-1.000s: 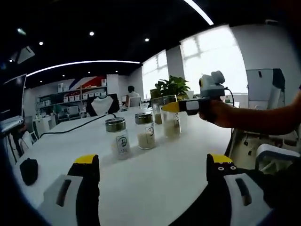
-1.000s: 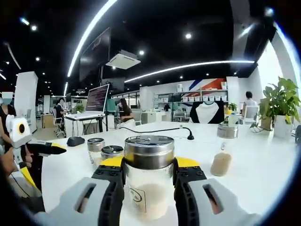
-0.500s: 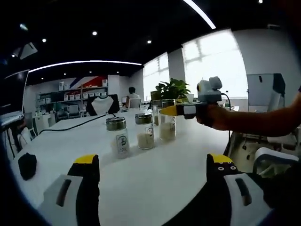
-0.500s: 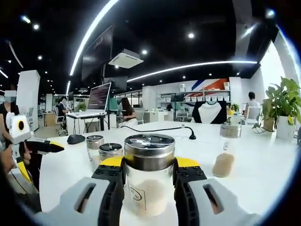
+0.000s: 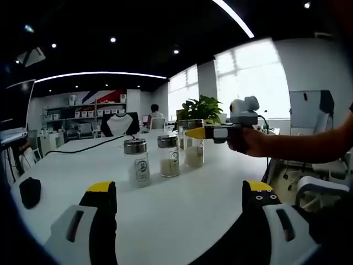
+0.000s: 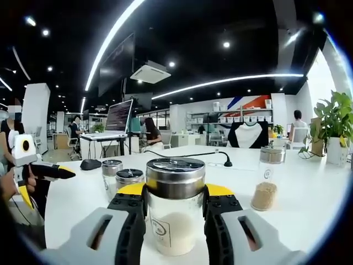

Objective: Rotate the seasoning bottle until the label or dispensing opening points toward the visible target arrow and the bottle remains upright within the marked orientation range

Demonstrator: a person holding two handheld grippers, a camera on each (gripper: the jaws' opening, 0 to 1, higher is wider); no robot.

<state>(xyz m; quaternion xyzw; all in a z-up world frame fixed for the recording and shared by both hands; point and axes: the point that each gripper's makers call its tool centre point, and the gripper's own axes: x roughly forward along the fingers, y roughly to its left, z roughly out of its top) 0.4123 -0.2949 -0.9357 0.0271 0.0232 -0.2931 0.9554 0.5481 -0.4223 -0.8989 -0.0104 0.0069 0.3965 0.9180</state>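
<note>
A glass seasoning bottle [image 6: 175,212] with a metal lid and pale grains stands upright between my right gripper's [image 6: 175,194] yellow-tipped jaws, which are shut on it. Its small label faces the lower left. In the left gripper view the same bottle [image 5: 193,148] is held by the right gripper [image 5: 205,133] beyond two other bottles. I cannot tell whether its base touches the white table [image 5: 187,199]. My left gripper [image 5: 180,190] is open over the near table with nothing between its fingers, and it also shows at the left edge as the left gripper [image 6: 47,171].
Two spare bottles [image 5: 137,162] [image 5: 168,155] stand in a row beside the held one, seen again as two bottles [image 6: 112,172] [image 6: 130,178]. A bottle of brownish seasoning [image 6: 266,178] stands to the right. A black mouse [image 5: 29,191], a black cable [image 6: 190,154] and a potted plant [image 5: 205,106] are on the table.
The right gripper has carried its bottle a little left and lower in the left gripper view, closer to the bottle row. Both cameras have drifted slightly. The left gripper stays open.
</note>
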